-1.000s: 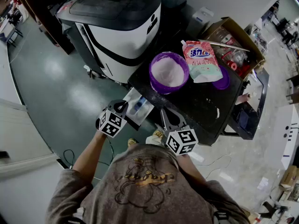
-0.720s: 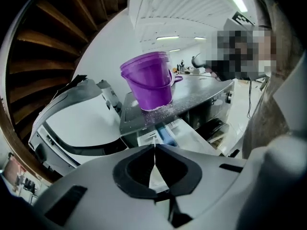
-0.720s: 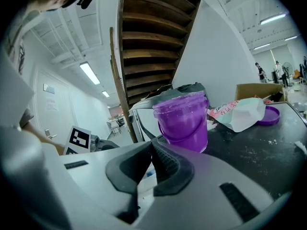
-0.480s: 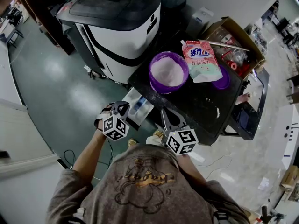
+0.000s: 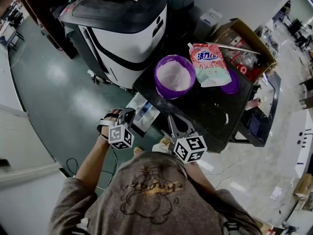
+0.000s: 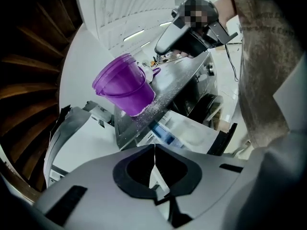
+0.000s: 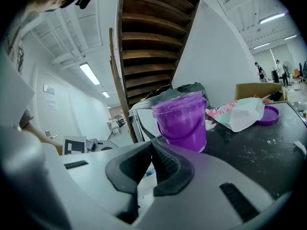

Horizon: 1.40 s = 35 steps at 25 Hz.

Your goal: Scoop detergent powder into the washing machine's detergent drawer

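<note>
The left gripper [image 5: 128, 115], jaws pressed together on nothing, hovers just beside the detergent drawer [image 5: 145, 110], at its 8 o'clock. The right gripper [image 5: 171, 119], likewise closed and empty, is at the drawer's 4 o'clock, over the black table [image 5: 210, 106]. The purple powder bucket [image 5: 174, 76] stands at the drawer's 1 o'clock.

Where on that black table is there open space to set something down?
The bare patch is the black table's near right part. It is bordered by the purple bucket at its left, with the detergent bag and purple lid behind it. Only specks of spilled powder lie there. The far edge is crowded by those three, with the cardboard box just beyond.
</note>
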Each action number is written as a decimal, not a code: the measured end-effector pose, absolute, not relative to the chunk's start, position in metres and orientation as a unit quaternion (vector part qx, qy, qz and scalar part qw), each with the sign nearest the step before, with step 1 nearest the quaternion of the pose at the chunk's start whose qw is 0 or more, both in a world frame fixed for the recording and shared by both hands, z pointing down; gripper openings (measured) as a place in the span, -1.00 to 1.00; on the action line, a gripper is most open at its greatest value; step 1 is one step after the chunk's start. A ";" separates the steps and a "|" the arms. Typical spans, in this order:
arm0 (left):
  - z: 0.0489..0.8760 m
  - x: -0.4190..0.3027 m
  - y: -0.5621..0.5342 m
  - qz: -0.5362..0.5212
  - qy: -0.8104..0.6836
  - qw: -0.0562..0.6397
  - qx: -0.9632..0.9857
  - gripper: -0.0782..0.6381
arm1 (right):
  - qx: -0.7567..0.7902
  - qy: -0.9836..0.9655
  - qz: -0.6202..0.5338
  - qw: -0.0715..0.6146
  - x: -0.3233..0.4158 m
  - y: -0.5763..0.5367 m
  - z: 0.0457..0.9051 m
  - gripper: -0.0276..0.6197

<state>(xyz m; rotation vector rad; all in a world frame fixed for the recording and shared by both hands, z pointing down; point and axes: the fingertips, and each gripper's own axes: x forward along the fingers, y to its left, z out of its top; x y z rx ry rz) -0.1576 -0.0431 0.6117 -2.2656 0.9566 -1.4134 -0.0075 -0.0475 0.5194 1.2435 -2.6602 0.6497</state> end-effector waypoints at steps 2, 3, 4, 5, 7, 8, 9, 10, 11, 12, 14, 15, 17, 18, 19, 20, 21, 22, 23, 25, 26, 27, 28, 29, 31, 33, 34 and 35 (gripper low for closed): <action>0.612 -0.156 -0.043 -0.497 0.328 0.164 -0.786 -0.72 | 0.413 -0.882 0.215 0.068 -0.006 -0.048 0.520 -0.91; 0.612 -0.155 -0.044 -0.500 0.326 0.168 -0.784 -0.72 | 0.413 -0.882 0.215 0.069 -0.006 -0.048 0.520 -0.91; 0.611 -0.154 -0.044 -0.502 0.324 0.173 -0.783 -0.72 | 0.413 -0.882 0.215 0.069 -0.005 -0.048 0.520 -0.91; 0.611 -0.153 -0.044 -0.504 0.322 0.176 -0.782 -0.72 | 0.413 -0.883 0.215 0.069 -0.005 -0.048 0.519 -0.91; 0.610 -0.152 -0.043 -0.509 0.318 0.185 -0.778 -0.72 | 0.412 -0.883 0.214 0.069 -0.004 -0.048 0.518 -0.91; 0.611 -0.152 -0.043 -0.512 0.315 0.189 -0.776 -0.72 | 0.412 -0.883 0.214 0.069 -0.004 -0.048 0.518 -0.91; 0.611 -0.151 -0.043 -0.514 0.313 0.194 -0.774 -0.72 | 0.412 -0.883 0.214 0.069 -0.003 -0.048 0.518 -0.91; 0.611 -0.151 -0.043 -0.516 0.312 0.198 -0.773 -0.72 | 0.412 -0.883 0.213 0.069 -0.003 -0.048 0.518 -0.91; 0.611 -0.151 -0.043 -0.518 0.311 0.202 -0.771 -0.72 | 0.412 -0.883 0.213 0.070 -0.003 -0.048 0.518 -0.91; 0.611 -0.151 -0.043 -0.519 0.312 0.205 -0.769 -0.72 | 0.412 -0.883 0.213 0.070 -0.002 -0.049 0.518 -0.91; 0.611 -0.151 -0.044 -0.520 0.314 0.210 -0.767 -0.72 | 0.412 -0.883 0.213 0.070 -0.002 -0.050 0.518 -0.91; 0.611 -0.152 -0.044 -0.520 0.314 0.211 -0.766 -0.72 | 0.412 -0.883 0.212 0.070 -0.002 -0.050 0.518 -0.91; 0.612 -0.152 -0.043 -0.521 0.313 0.215 -0.765 -0.72 | 0.411 -0.884 0.212 0.070 -0.002 -0.051 0.517 -0.91; 0.610 -0.152 -0.043 -0.521 0.313 0.217 -0.764 -0.72 | 0.411 -0.884 0.212 0.070 -0.002 -0.051 0.517 -0.91; 0.609 -0.151 -0.043 -0.519 0.313 0.218 -0.765 -0.72 | 0.411 -0.884 0.212 0.070 -0.002 -0.051 0.517 -0.91; 0.608 -0.151 -0.044 -0.516 0.316 0.213 -0.767 -0.72 | 0.410 -0.884 0.212 0.070 -0.003 -0.052 0.517 -0.91; 0.608 -0.153 -0.044 -0.510 0.323 0.201 -0.771 -0.72 | 0.409 -0.885 0.212 0.071 -0.004 -0.052 0.516 -0.91; 0.608 -0.154 -0.045 -0.502 0.333 0.182 -0.777 -0.72 | 0.408 -0.885 0.211 0.071 -0.004 -0.052 0.517 -0.91; 0.608 -0.156 -0.045 -0.491 0.345 0.158 -0.784 -0.72 | 0.407 -0.886 0.211 0.071 -0.005 -0.052 0.517 -0.91; 0.607 -0.160 -0.047 -0.466 0.369 0.114 -0.796 -0.72 | 0.406 -0.886 0.210 0.072 -0.006 -0.052 0.517 -0.91; 0.605 -0.162 -0.047 -0.454 0.380 0.096 -0.800 -0.72 | 0.406 -0.887 0.209 0.072 -0.006 -0.052 0.517 -0.91; 0.604 -0.163 -0.048 -0.444 0.390 0.083 -0.803 -0.72 | 0.406 -0.887 0.209 0.072 -0.006 -0.052 0.517 -0.91; 0.602 -0.164 -0.048 -0.435 0.398 0.072 -0.804 -0.72 | 0.406 -0.887 0.209 0.073 -0.005 -0.053 0.518 -0.91; 0.600 -0.165 -0.048 -0.425 0.407 0.061 -0.806 -0.72 | 0.406 -0.887 0.209 0.073 -0.005 -0.053 0.518 -0.91; 0.597 -0.168 -0.050 -0.398 0.429 0.028 -0.810 -0.72 | 0.406 -0.886 0.209 0.074 -0.004 -0.053 0.517 -0.91; 0.593 -0.173 -0.051 -0.365 0.454 -0.014 -0.812 -0.72 | 0.406 -0.887 0.209 0.074 -0.004 -0.054 0.516 -0.91; 0.592 -0.175 -0.052 -0.348 0.466 -0.035 -0.813 -0.72 | 0.406 -0.887 0.208 0.073 -0.004 -0.054 0.516 -0.91; 0.590 -0.178 -0.053 -0.331 0.475 -0.054 -0.814 -0.72 | 0.406 -0.887 0.208 0.073 -0.004 -0.054 0.515 -0.91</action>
